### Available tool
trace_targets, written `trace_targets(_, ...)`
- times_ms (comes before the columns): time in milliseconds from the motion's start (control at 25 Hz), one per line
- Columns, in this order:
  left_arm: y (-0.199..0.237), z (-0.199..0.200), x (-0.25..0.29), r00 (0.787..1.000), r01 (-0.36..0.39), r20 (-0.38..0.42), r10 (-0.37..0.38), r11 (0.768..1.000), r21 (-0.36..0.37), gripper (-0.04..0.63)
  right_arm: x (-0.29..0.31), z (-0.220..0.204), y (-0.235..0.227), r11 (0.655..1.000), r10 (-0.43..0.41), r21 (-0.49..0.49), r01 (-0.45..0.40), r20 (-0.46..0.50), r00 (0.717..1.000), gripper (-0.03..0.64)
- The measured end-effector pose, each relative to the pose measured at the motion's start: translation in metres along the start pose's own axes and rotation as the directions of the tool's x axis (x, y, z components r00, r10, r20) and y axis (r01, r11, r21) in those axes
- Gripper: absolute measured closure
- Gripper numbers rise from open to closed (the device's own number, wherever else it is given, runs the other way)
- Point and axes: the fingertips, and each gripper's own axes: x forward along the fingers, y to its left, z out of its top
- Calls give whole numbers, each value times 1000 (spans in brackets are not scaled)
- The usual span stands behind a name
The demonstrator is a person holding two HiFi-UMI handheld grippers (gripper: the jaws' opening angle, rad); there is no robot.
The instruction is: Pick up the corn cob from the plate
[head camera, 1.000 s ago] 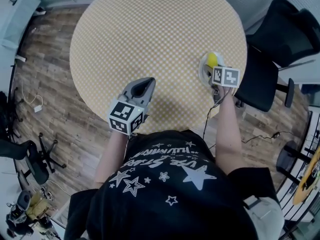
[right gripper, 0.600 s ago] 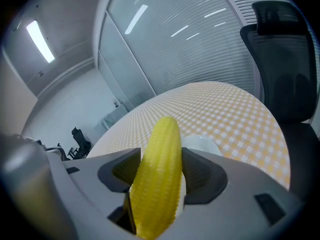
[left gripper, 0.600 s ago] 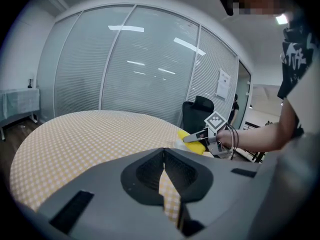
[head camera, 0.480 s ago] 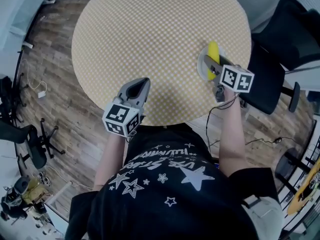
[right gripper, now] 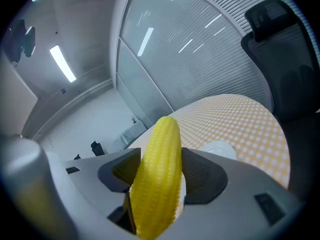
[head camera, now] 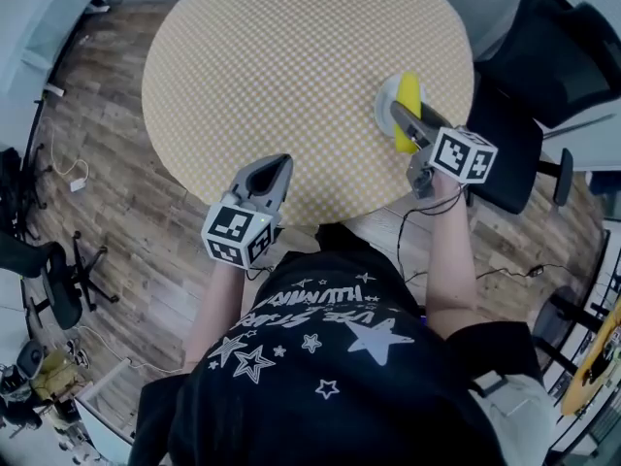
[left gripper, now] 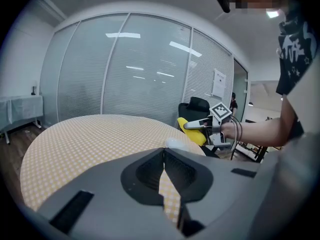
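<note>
The yellow corn cob (right gripper: 157,176) stands clamped between the jaws of my right gripper (right gripper: 156,184), raised clear of the small white plate (right gripper: 216,149) below it. From the head view the corn cob (head camera: 408,105) hangs over the white plate (head camera: 385,110) at the table's right edge, with the right gripper (head camera: 412,129) shut on it. My left gripper (head camera: 269,178) hovers at the table's near edge, jaws shut and holding nothing. The left gripper view shows the corn cob (left gripper: 192,132) and the plate (left gripper: 176,144) off to the right.
The round table (head camera: 291,76) has a yellow checked cloth. A black office chair (head camera: 529,76) stands close behind the plate on the right. More chairs (head camera: 49,289) and cables lie on the wood floor to the left.
My right gripper has lifted the corn cob off the plate and drawn it slightly toward the table edge. The left gripper stays about where it was.
</note>
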Motion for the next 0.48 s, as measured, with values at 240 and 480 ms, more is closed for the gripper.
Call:
trace_targets(240, -17, -12, -49, 994, -79, 67, 81, 996, -36, 586, -21, -25, 34, 997, 71, -8, -71, -10, 997, 353)
trace_targets(480, -46, -39, -110, 984, -141, 95, 148, 987, -73, 586, -52, -59, 82, 983, 182, 27, -182, -1, 983, 351)
